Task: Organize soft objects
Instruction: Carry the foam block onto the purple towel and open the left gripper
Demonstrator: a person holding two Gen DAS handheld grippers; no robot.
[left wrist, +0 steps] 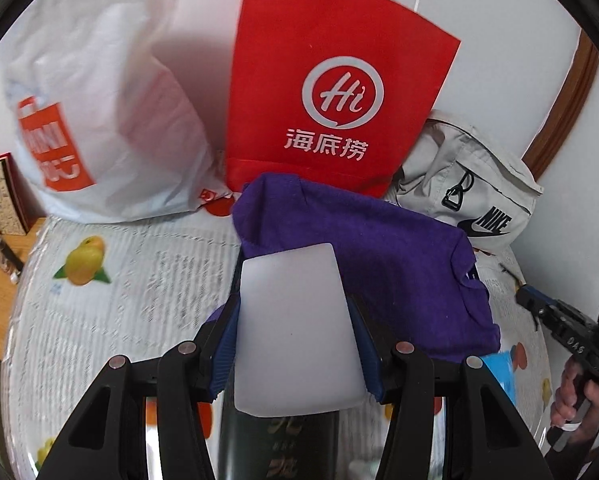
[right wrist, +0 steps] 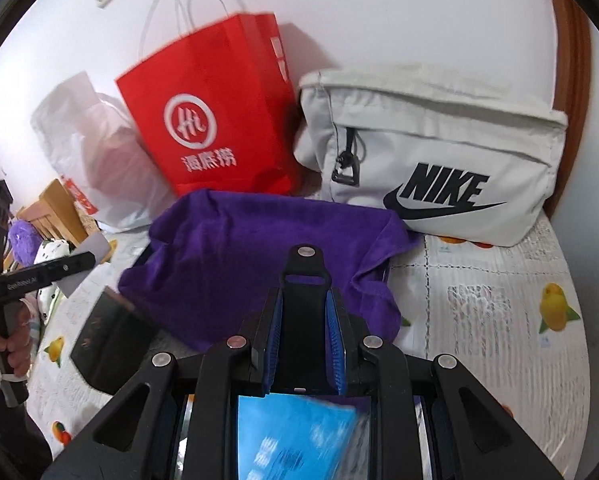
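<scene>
While left claw grips white block, purple towel lies crosswise.

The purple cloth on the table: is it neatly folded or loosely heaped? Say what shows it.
Loosely heaped. The purple cloth lies in a rumpled mound with uneven edges and a drooping corner, before the red bag and grey Nike bag.

Purple towel; red paper bag with white circular logo and white characters; pale grey pouch with black lettering and swoosh; white plastic bag bearing an orange-red panel; white tablecloth printed with grey text, yellow and orange fruit; bright blue packet.
</scene>
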